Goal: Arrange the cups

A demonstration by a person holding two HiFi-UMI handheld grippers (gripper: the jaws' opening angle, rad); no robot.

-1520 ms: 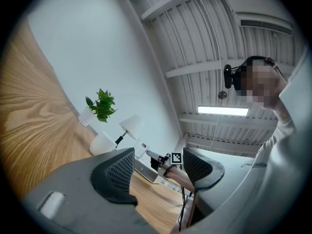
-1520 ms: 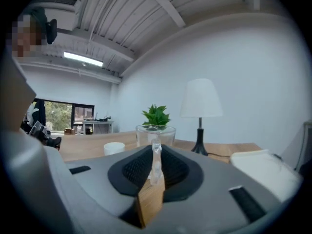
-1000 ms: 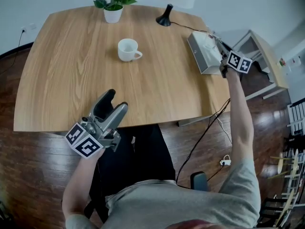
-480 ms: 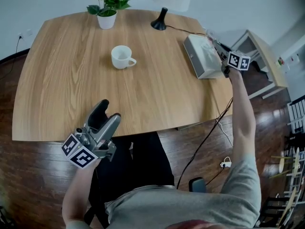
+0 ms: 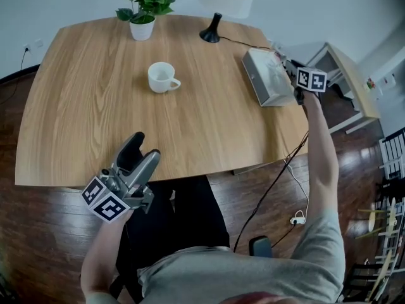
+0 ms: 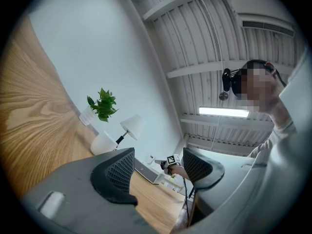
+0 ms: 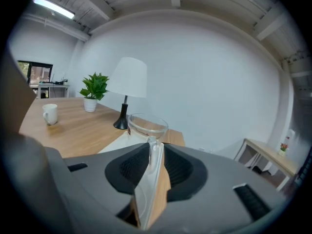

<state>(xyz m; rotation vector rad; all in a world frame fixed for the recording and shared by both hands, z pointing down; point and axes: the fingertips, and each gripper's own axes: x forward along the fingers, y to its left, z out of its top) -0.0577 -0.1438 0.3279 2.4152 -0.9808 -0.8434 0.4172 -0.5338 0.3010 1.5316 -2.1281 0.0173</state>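
Observation:
A clear glass cup stands on the white tray at the table's right edge. Its handle lies between the pads of my right gripper, whose jaws are opening, and a gap shows beside the handle. In the head view, my right gripper reaches over that tray. A white mug stands alone near the table's middle, seen far left as the mug in the right gripper view. My left gripper is open and empty over the table's front edge, tilted upward.
A potted plant and a lamp stand along the table's far edge. A cable runs from the lamp past the tray and down to the floor. A small side table sits to the right of the table.
My right gripper has shifted a little farther over the tray. The left gripper has stayed where it was.

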